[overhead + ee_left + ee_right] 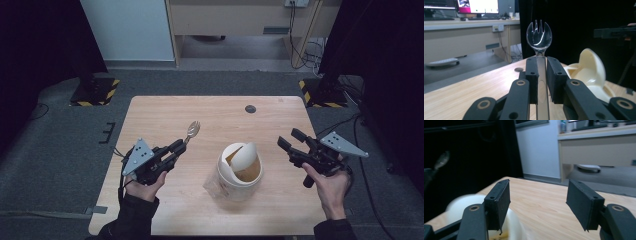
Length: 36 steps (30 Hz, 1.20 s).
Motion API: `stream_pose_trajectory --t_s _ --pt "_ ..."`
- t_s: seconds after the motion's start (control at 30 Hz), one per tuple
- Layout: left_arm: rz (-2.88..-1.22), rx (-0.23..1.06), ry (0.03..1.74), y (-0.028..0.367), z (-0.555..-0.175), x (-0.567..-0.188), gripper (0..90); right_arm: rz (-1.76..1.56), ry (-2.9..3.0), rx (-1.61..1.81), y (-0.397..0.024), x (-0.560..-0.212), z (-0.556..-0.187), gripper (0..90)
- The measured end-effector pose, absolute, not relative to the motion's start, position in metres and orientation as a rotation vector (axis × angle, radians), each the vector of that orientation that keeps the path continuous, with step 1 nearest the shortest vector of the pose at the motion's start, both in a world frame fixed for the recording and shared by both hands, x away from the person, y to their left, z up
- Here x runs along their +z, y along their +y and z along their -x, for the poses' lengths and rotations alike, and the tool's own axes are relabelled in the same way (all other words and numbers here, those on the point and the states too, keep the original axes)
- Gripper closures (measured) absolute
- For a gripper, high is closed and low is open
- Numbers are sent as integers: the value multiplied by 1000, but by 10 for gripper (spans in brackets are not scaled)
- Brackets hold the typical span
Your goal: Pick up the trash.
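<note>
A clear plastic spork stands out from my left gripper, whose jaws are shut on its handle; in the high view the spork points up and right from the left gripper. A cream bin with a swing lid stands in the middle of the table, lid tipped ajar. It appears at the right in the left gripper view as the bin. My right gripper hangs right of the bin, jaws apart with nothing between them. In its own view the right gripper is above the blurred bin.
The wooden table has a dark round hole near its far edge. A clear plastic bag lies against the bin's front left. Grey floor surrounds the table, with a desk and black stands beyond.
</note>
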<state>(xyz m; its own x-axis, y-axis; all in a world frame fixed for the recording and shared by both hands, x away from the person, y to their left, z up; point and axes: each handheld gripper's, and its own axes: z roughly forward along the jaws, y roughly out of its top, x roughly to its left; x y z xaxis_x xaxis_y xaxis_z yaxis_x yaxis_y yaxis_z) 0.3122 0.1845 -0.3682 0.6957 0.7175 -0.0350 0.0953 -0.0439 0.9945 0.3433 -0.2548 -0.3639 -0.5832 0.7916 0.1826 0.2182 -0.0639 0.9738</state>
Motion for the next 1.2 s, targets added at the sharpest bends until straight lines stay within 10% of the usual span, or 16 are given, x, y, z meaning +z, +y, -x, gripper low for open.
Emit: stream_pose_trajectory --t_s 1.2 --pt "-1621 539 483 131 -292 -364 796 -880 1931 2026 -146 -324 -337 458"
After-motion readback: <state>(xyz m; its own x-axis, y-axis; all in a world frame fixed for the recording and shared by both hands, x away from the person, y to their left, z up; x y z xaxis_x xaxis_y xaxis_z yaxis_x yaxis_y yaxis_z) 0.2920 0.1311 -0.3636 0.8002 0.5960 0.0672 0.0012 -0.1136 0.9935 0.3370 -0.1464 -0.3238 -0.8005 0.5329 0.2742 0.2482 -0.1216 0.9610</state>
